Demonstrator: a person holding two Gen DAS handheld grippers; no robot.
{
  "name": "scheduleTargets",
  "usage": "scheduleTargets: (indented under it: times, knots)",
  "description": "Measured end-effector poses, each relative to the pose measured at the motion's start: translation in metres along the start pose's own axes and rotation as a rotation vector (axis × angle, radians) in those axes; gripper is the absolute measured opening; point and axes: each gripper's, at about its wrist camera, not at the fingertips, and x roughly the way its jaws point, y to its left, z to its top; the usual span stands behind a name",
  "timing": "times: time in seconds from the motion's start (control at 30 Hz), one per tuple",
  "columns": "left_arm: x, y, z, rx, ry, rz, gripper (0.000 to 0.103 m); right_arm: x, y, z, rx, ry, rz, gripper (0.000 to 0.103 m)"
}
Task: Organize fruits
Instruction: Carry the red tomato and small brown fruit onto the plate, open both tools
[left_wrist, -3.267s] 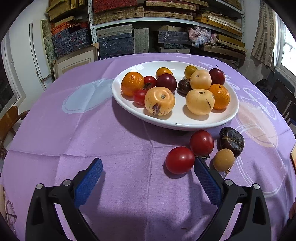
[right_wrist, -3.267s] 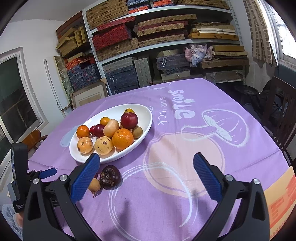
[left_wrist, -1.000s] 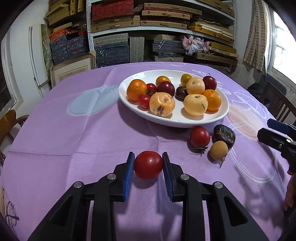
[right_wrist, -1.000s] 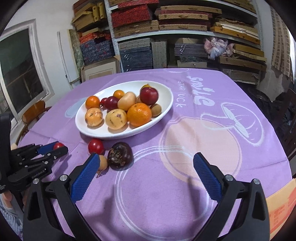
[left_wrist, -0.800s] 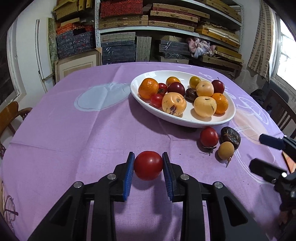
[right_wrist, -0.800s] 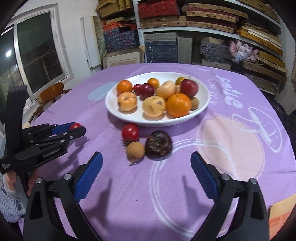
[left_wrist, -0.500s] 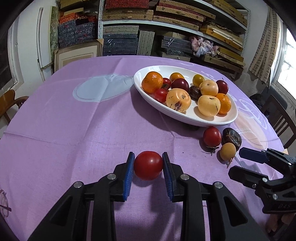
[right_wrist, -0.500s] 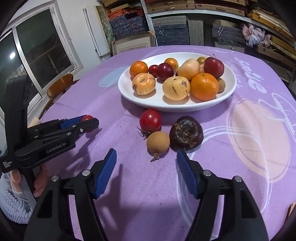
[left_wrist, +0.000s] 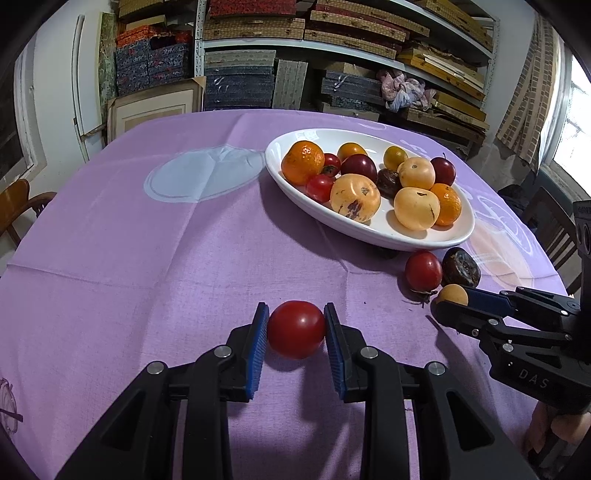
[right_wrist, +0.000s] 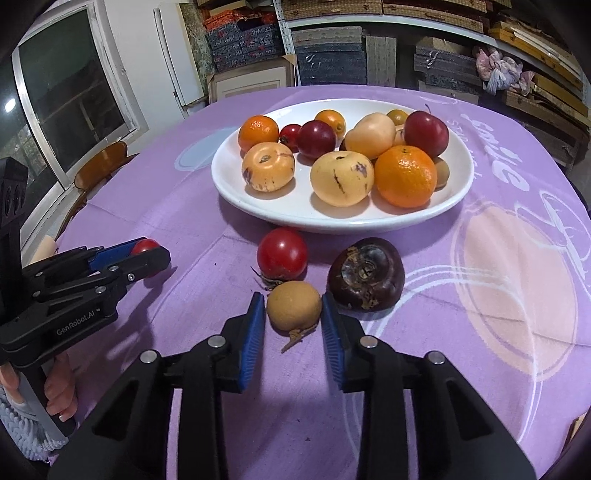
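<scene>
My left gripper (left_wrist: 296, 325) is shut on a red tomato (left_wrist: 296, 328) and holds it above the purple tablecloth, near the table's front. It also shows in the right wrist view (right_wrist: 142, 254) at the left. My right gripper (right_wrist: 293, 314) is closed around a small brown fruit (right_wrist: 293, 310) on the cloth, its blue pads touching both sides. A second red tomato (right_wrist: 282, 253) and a dark brown fruit (right_wrist: 365, 273) lie just beyond it. A white oval plate (right_wrist: 458, 192) behind them holds several oranges, yellow fruits, plums and small tomatoes.
The round table is covered by a purple printed cloth (left_wrist: 147, 258). Shelves with stacked boxes (left_wrist: 258, 74) stand behind it. A wooden chair (right_wrist: 99, 166) is at the left edge and a dark chair (left_wrist: 554, 229) at the right.
My right gripper moved down and forward to the small brown fruit and closed on it. My left gripper keeps holding the tomato and has drifted slightly left of the plate.
</scene>
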Motion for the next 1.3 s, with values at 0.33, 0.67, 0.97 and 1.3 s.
scheduleTargets:
  times: [0.33,0.67,0.97,1.3]
  knots:
    - [0.004,-0.002,0.0,0.011,0.033,-0.038,0.031,-0.014,0.013,-0.016,-0.06,-0.017,-0.051,0.029]
    - [-0.022,-0.025,0.007,0.076,-0.095,-0.006,0.03,-0.059,0.011,-0.004,-0.055,-0.169,-0.087,0.029]
    - [-0.025,-0.051,0.106,0.091,-0.169,-0.017,0.03,-0.107,-0.01,0.098,-0.031,-0.305,-0.132,0.029]
    - [0.054,-0.072,0.129,0.087,-0.034,-0.012,0.03,0.001,-0.051,0.177,0.036,-0.149,-0.186,0.029]
